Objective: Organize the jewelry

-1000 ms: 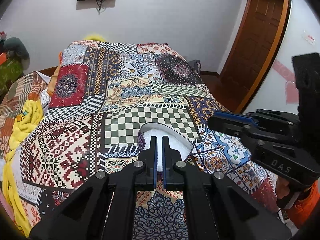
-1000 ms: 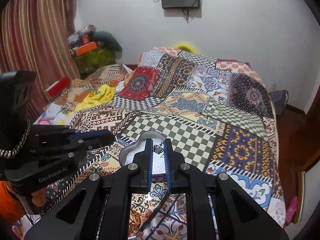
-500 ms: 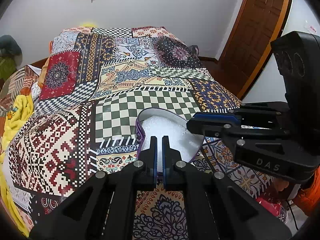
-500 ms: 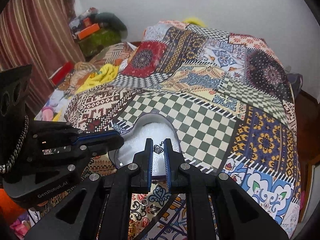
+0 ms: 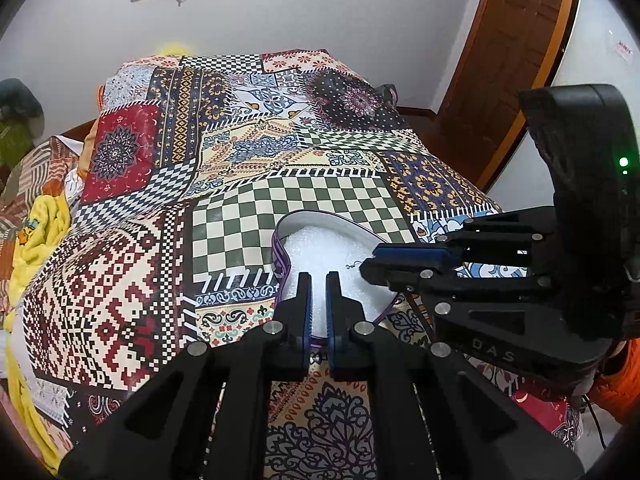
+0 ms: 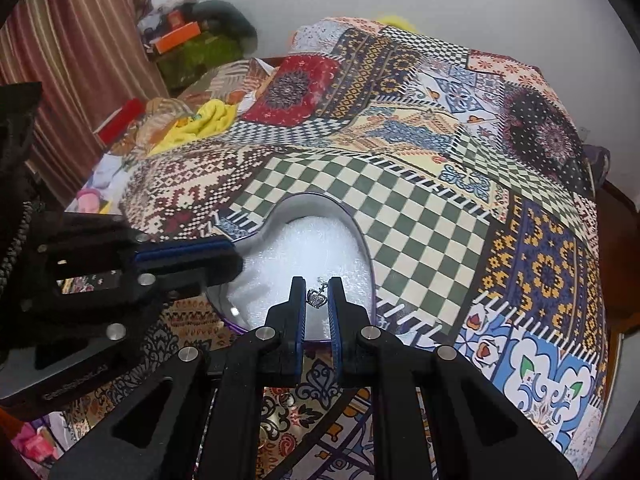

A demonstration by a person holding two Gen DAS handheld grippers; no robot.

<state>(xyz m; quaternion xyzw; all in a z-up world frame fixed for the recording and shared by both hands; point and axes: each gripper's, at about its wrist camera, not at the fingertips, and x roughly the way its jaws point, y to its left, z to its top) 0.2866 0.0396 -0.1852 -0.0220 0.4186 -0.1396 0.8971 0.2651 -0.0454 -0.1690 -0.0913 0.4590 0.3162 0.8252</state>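
The right gripper (image 6: 317,286) is clenched on a small silver pendant (image 6: 317,298), pinched between its 2 blue-padded fingertips directly above the white padding of a heart-shaped box (image 6: 362,236). The open box lies on a patchwork bedspread (image 6: 420,216), its purple rim just ahead of and under both sets of fingers. The left gripper (image 5: 319,280) points down at the box's near edge; its jaws are opening, a narrow gap showing with nothing between them. The right gripper's tips reach over the box from the left gripper's right side.
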